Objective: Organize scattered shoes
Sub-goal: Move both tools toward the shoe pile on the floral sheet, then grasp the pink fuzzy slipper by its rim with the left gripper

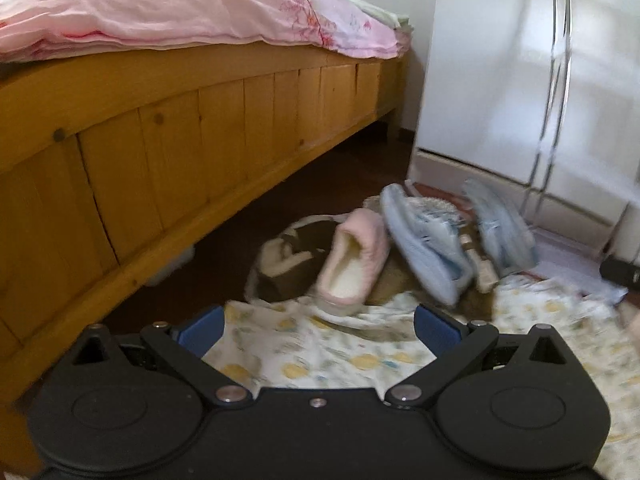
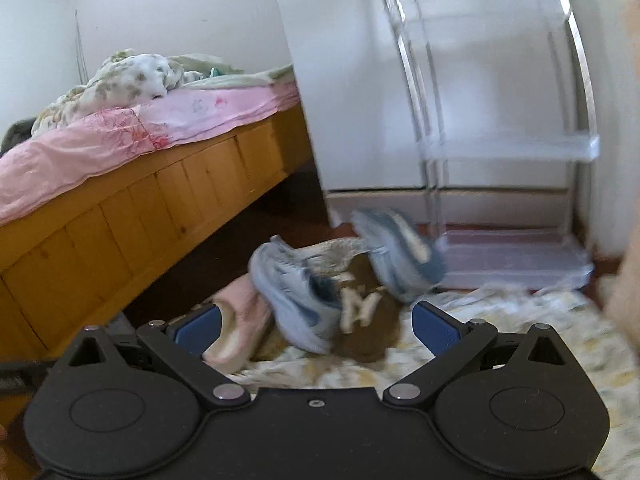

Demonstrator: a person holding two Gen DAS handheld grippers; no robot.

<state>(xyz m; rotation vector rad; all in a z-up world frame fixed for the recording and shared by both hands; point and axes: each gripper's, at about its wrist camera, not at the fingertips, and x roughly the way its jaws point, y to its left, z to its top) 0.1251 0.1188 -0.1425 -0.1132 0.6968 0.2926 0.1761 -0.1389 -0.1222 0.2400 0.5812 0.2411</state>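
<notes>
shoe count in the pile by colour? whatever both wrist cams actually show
Light blue sneakers: 2
Pink slipper: 1
Brown fuzzy slippers: at least 1; a second brown-and-white shape behind the pink slipper looks like its mate, but blur leaves that unsure
Total: 4 sure, 5 likely

Ahead of the jaws and off to the left runs a wooden bed frame under a pink quilt. Straight beneath them, a patterned cloth covers the floor. Beyond, to the right, stands a white wardrobe.
</notes>
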